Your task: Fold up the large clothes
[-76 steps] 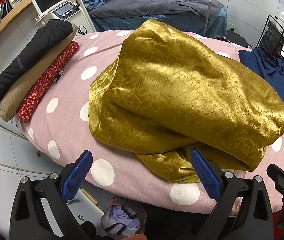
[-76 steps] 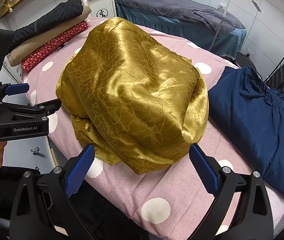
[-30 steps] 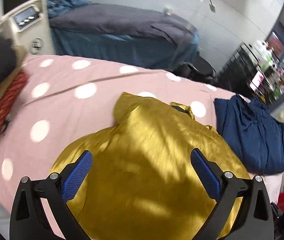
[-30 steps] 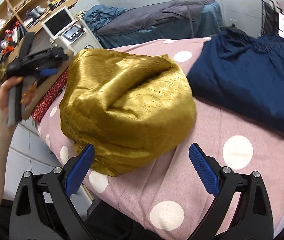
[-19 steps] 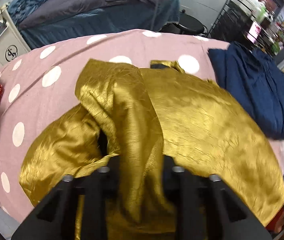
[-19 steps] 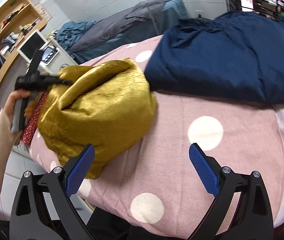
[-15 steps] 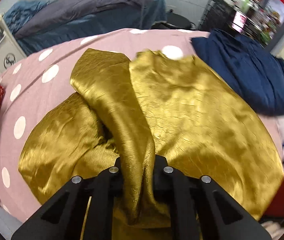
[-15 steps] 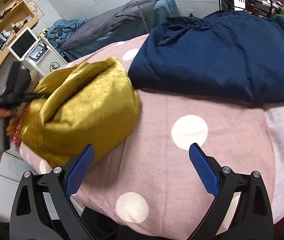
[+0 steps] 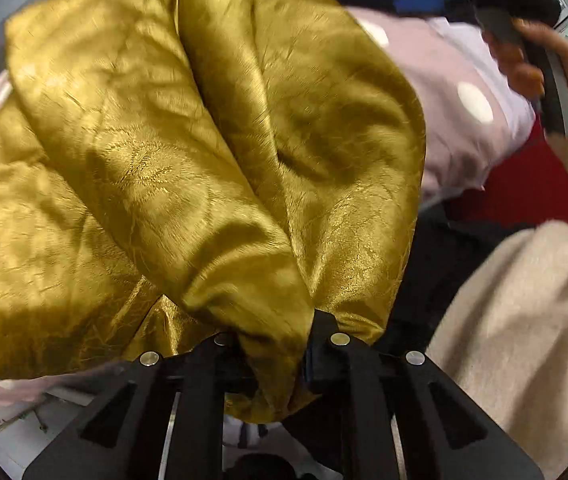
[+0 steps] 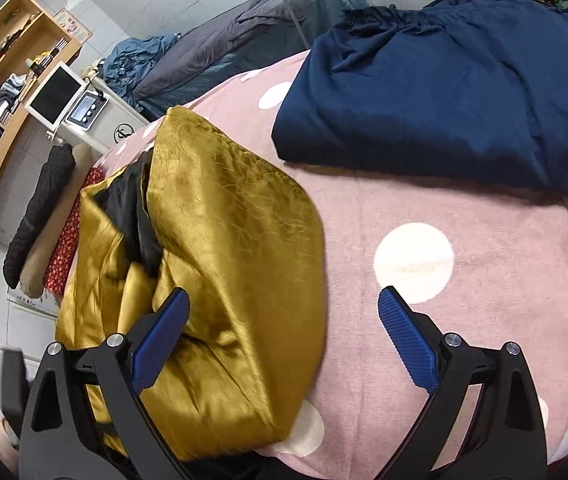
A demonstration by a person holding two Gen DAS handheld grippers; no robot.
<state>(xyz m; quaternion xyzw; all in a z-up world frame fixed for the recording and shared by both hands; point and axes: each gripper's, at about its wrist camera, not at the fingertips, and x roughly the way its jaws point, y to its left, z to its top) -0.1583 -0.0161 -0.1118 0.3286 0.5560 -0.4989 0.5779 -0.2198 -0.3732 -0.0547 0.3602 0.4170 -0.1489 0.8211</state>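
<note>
The left gripper (image 9: 280, 354) pinches the slippery gold satin garment (image 9: 188, 152); the right gripper (image 10: 280, 344), wide open, should clamp the bunched hem beside its left finger.

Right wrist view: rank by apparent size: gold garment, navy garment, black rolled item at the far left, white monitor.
1-2. Navy garment and gold garment: similar area, and the gold one is nearer the camera, so unranked.
3. Black rolled item.
4. White monitor, smallest but also farthest.
</note>
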